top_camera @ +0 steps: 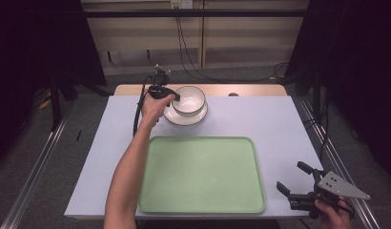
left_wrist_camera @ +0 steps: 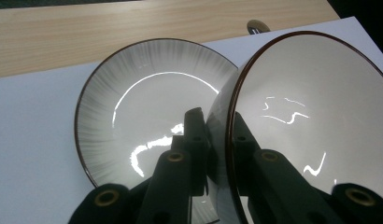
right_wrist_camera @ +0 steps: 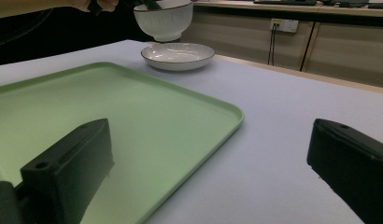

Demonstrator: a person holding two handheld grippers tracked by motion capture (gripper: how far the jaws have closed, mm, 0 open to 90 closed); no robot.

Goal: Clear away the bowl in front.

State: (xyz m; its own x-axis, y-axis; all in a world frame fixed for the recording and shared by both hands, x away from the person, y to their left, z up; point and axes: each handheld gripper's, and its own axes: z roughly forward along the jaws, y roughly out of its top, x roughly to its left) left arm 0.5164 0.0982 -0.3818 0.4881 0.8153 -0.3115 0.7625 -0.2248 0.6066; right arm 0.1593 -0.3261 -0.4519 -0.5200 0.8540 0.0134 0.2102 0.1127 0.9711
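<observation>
A white bowl (top_camera: 190, 99) with a dark rim hangs just above a matching white plate (top_camera: 184, 117) at the back of the table. My left gripper (top_camera: 176, 97) is shut on the bowl's near-left rim. In the left gripper view one jaw sits outside the bowl (left_wrist_camera: 311, 116) wall and one inside, with my gripper (left_wrist_camera: 216, 122) over the plate (left_wrist_camera: 147, 107). The right gripper view shows the bowl (right_wrist_camera: 164, 21) raised clear of the plate (right_wrist_camera: 178, 55). My right gripper (top_camera: 291, 175) stands open at the front right, beside a green tray (top_camera: 201, 174); nothing lies between its jaws (right_wrist_camera: 210, 140).
The green tray (right_wrist_camera: 110, 107) lies bare at the front middle of a pale mat (top_camera: 274, 124). A wooden strip (top_camera: 251, 89) runs along the table's back edge with a small dark hole (top_camera: 233, 94). Cables (top_camera: 184, 52) hang behind the table.
</observation>
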